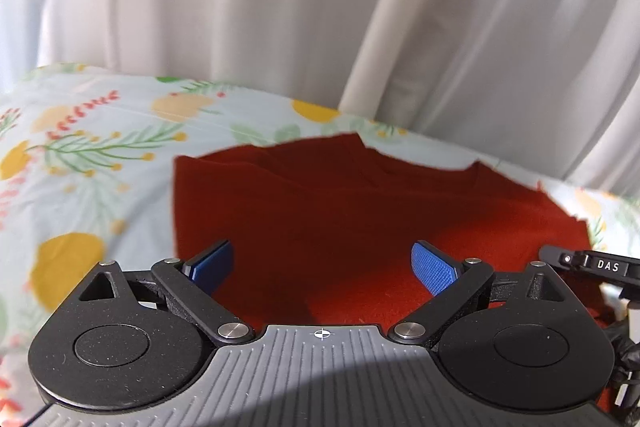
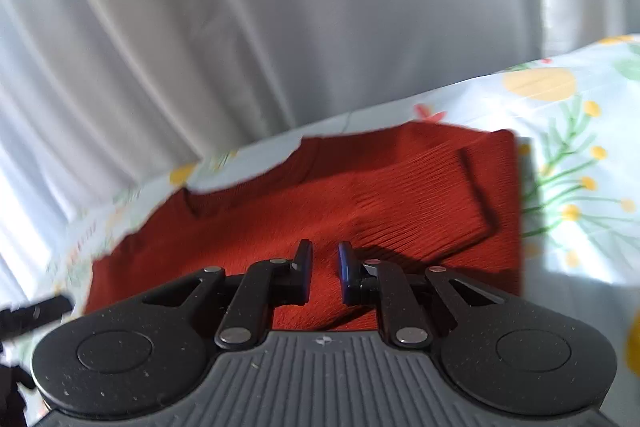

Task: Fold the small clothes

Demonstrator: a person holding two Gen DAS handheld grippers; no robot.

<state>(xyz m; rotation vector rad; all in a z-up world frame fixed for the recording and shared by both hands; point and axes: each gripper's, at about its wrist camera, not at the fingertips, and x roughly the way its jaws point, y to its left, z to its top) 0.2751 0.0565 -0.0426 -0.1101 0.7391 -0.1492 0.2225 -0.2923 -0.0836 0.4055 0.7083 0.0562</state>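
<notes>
A rust-red sweater [image 1: 360, 211] is laid flat on a floral bedsheet [image 1: 92, 147], a sleeve [image 2: 432, 195] folded across it. The left hand-held gripper [image 1: 322, 263] is held wide apart above it; the right hand-held gripper [image 2: 325, 263] is narrowly parted, nothing clamped.

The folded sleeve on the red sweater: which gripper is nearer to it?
Right. The right gripper hovers over the sweater with the sleeve just ahead to its right. The left gripper, wide open, is over the sweater's other side; its view shows no sleeve.

The red garment's [image 1: 360, 219] near edge is hidden behind the left hand-held gripper [image 1: 323, 269].
</notes>
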